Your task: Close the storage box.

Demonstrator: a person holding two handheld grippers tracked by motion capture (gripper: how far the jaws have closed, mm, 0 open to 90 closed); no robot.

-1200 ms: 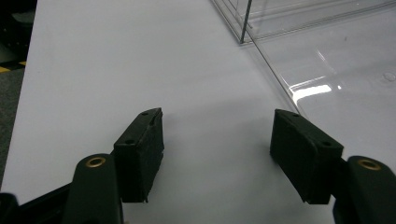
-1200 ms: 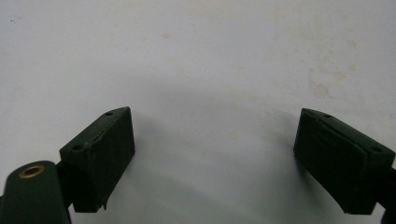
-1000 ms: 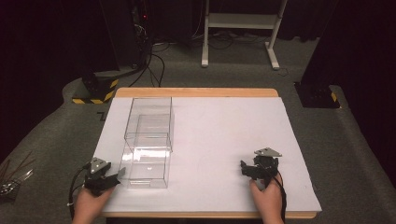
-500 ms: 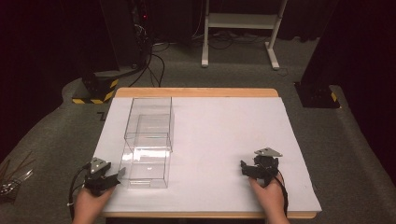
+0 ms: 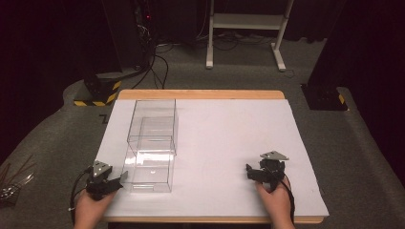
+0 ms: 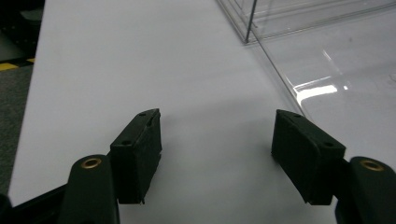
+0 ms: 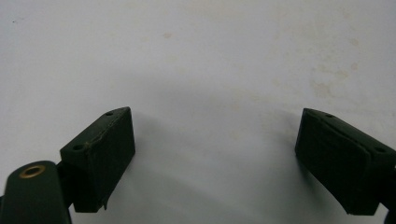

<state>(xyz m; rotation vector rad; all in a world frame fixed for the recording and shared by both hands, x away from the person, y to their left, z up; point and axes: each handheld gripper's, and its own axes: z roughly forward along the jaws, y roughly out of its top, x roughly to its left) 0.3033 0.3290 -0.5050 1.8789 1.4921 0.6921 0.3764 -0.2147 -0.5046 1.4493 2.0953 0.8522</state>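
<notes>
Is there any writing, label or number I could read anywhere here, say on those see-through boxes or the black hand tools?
None can be read. The clear boxes and both grippers carry no visible print. A dark mark on the grey floor mat, by the white table's far left corner, is cut off and too blurred to read. The yellow-black stripes are a pattern, not text.

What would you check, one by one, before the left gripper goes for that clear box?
1. Left gripper open, nothing between the jaws: ok; they have just been opening.
2. Clear box standing upright on the white sheet: ok.
3. Left gripper beside the box and apart from it: ok.
4. Right gripper open, empty, over bare sheet far from the box: ok.
5. Whether the jaws open wide enough for the box wall: cannot tell.
</notes>
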